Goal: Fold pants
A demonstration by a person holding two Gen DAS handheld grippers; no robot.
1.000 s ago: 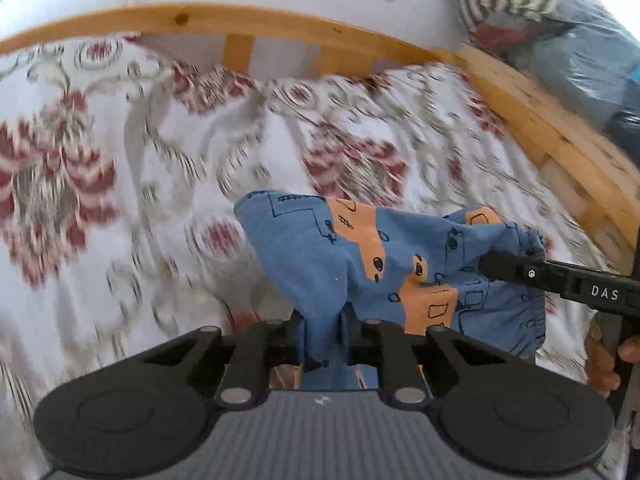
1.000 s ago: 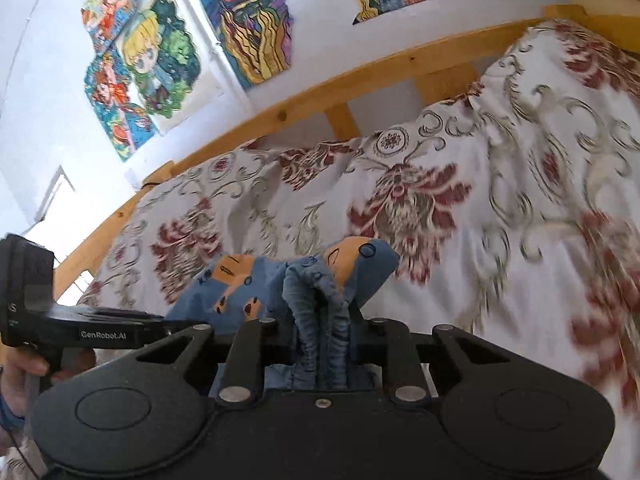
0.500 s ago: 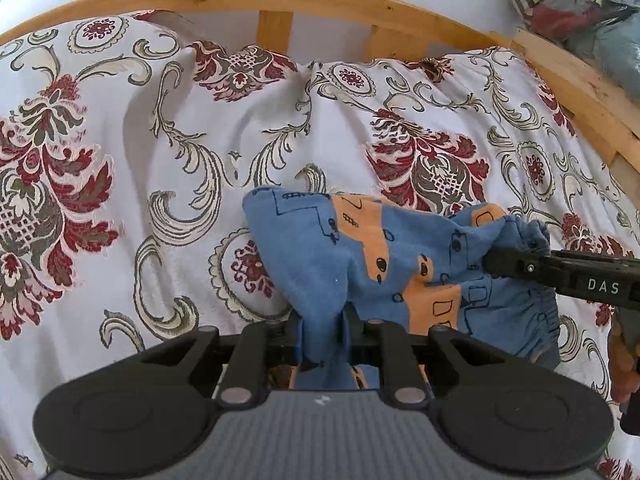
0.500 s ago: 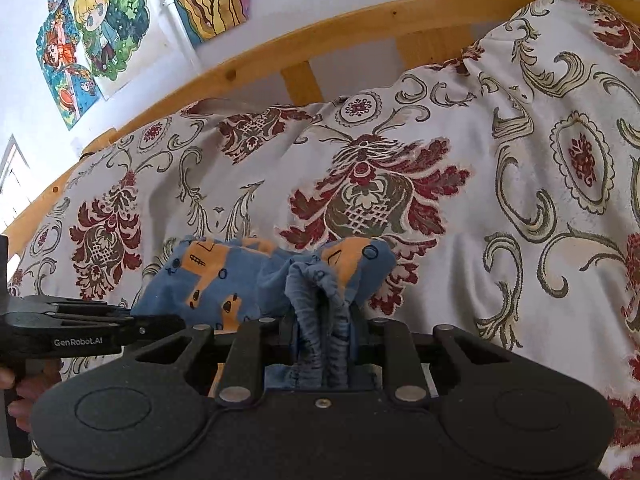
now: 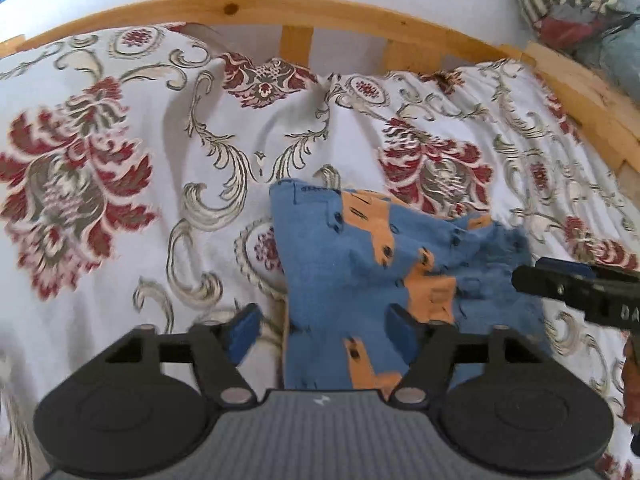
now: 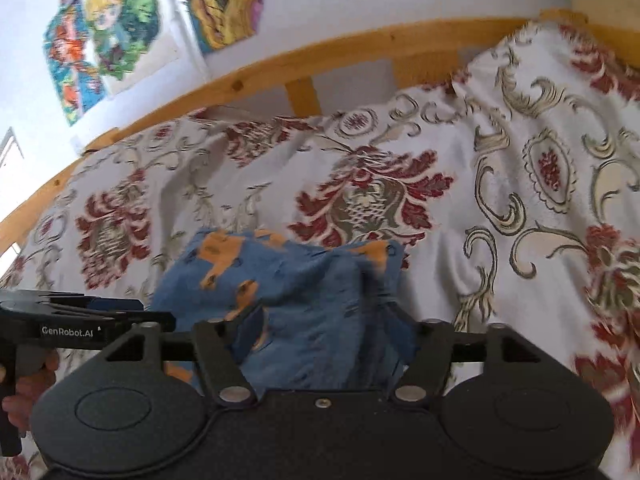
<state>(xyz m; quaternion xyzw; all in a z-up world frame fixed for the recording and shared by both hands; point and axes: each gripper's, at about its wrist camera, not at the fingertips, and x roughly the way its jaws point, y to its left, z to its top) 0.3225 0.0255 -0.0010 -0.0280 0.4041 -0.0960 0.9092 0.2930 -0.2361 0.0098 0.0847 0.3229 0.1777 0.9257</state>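
Left hand-held gripper [image 6: 120, 316] reads "GenRobot.AI"

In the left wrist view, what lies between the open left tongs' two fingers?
Between the left tongs, jaws apart, lies the near end of the blue pants, resting on the flowered bedspread, with a bare strip of bedspread beside the left finger.

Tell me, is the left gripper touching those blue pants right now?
Cannot tell. In the left wrist view the left gripper is open, the pants lying between its fingers; no plain gap or contact shows at either pad.

One pants [image 5: 360, 280], two tongs [image 5: 324, 330]
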